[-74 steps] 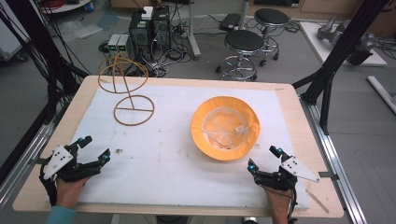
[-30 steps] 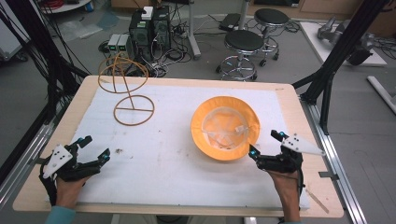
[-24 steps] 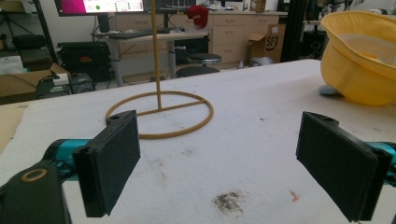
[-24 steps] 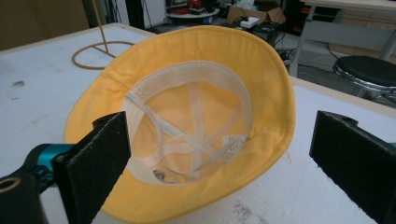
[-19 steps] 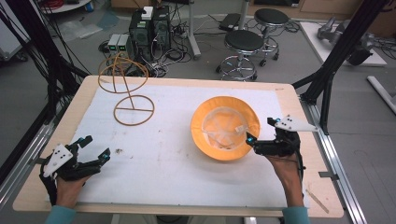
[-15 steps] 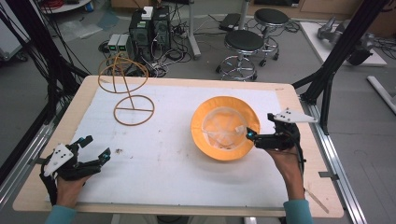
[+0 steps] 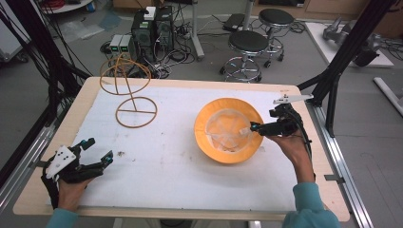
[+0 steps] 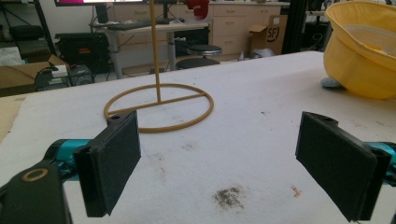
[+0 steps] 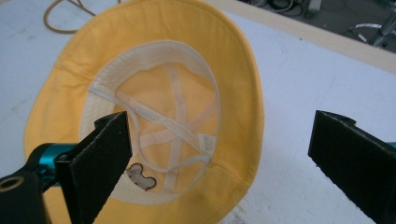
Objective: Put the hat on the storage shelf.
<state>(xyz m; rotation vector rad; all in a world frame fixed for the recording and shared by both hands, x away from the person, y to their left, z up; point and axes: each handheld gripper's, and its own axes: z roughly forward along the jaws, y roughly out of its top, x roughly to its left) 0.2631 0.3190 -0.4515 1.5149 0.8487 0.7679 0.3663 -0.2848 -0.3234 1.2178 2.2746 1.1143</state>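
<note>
A yellow bucket hat point(image 7: 228, 130) lies upside down on the white mat, its pale lining and straps point(image 9: 173, 112) facing up. My right gripper point(image 7: 262, 121) hangs open at the hat's right brim. In the right gripper view point(image 9: 219, 158) one jaw is over the hat's inside and the other is over the mat beyond the brim. A tan wire hat stand point(image 7: 137, 113) rises at the back left of the mat. My left gripper point(image 7: 100, 149) rests open near the front left corner, empty, facing the stand point(image 8: 159, 105) and the hat point(image 8: 364, 51).
The white mat point(image 7: 171, 161) covers most of the wooden table point(image 7: 43, 190). Black frame posts point(image 7: 332, 76) stand at both sides. Stools point(image 7: 247, 47) and computer cases point(image 7: 152, 28) sit on the floor behind. A dark smudge point(image 8: 229, 198) marks the mat.
My right gripper has travelled from the front right edge forward and left to the hat's right brim, staying open. The left gripper and the hat have not moved.
</note>
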